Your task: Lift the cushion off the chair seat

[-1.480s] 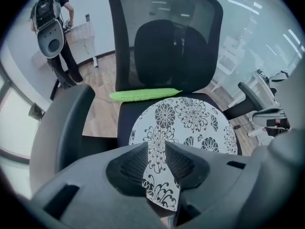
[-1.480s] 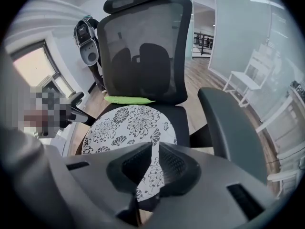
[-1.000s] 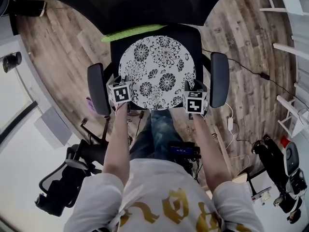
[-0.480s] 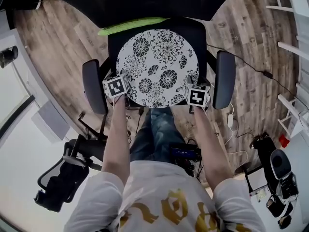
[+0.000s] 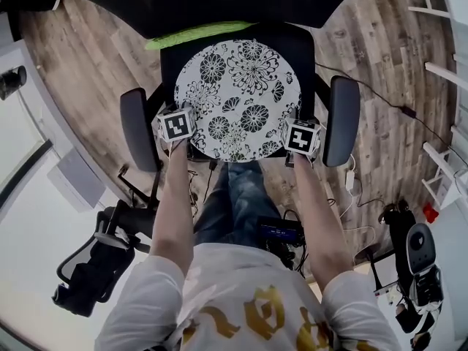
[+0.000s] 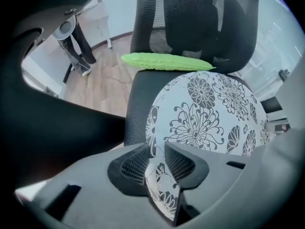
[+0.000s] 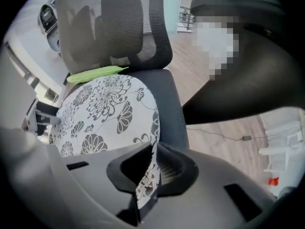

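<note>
**Fingers [image 7: 169, 170] on the cushion [image 5: 238, 97] rim: one pair pinched, one pair closing**

Head view, with both gripper views. The round, flower-printed cushion lies flat on the black chair seat [image 5: 301, 50] and covers most of it, between the two armrests [image 5: 139, 126]. Right gripper [image 7: 151, 171]: the jaws have just been closing and pinch the near right rim. The rim shows as a thin upright strip of fabric squeezed between the pads. Left gripper [image 6: 156, 168]: the jaws have also just been closing but stand well apart. The near left rim sits between them, and no firm pressure on it is evident. Both grippers point steeply down at the seat's front corners.

Handling, as judged: the cushion looks thin, soft and light, a padded fabric disc with no stiff core, since its edge folds readily in the jaws. Held at two points, it should sag in the middle and trail its far edge. Cloth against ribbed pads is unlikely to slip, and nothing about it looks fragile. The best hold is the rim itself, at matching spots left and right of the near edge, with a good bite of fabric in each pair. A green gourd-like object [image 5: 196, 35] lies across the back of the seat, just behind the cushion. Whether the two touch cannot be told, so a dragging far edge may disturb it
</note>
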`<state>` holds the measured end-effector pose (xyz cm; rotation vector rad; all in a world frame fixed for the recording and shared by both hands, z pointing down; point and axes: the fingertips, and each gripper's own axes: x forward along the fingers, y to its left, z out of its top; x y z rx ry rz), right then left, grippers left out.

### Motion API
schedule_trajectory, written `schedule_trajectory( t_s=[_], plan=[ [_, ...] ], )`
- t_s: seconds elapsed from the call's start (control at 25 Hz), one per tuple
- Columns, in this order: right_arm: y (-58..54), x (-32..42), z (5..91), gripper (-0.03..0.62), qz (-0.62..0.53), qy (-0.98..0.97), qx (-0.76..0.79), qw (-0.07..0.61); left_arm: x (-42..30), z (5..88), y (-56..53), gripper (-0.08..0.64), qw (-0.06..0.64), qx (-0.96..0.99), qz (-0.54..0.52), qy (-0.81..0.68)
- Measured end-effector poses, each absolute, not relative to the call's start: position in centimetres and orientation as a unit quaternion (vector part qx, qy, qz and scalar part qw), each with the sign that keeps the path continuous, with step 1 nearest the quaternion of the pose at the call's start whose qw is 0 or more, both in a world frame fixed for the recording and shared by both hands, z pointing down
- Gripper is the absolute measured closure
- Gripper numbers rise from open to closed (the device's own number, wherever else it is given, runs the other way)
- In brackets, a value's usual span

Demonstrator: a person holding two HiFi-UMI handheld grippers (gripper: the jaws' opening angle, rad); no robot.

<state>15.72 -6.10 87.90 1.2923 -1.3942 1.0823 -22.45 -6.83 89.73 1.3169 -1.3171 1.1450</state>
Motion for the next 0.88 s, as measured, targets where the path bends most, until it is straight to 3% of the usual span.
schedule_trajectory(
  t_s=[0.16, 0.44, 0.88],
  plan=[
    [-6.1, 15.4, 87.2, 0.565, 0.457, -0.561, 0.528, 0.445, -22.5, 88.9, -6.5, 0.529, 0.449, 0.537, 0.477, -0.531],
    [-6.0, 14.8, 85.9, 0.566, 0.507, -0.564, 0.519, 0.394, -22.2, 87.5, -6.6, 0.535, 0.457, 0.539, 0.483, -0.518],
    [-6.0, 13.9, 83.0, 0.566, 0.477, -0.567, 0.511, 0.436, -20.2, 83.3, -8.0, 0.537, 0.44, 0.576, 0.456, -0.516]
  ],
)
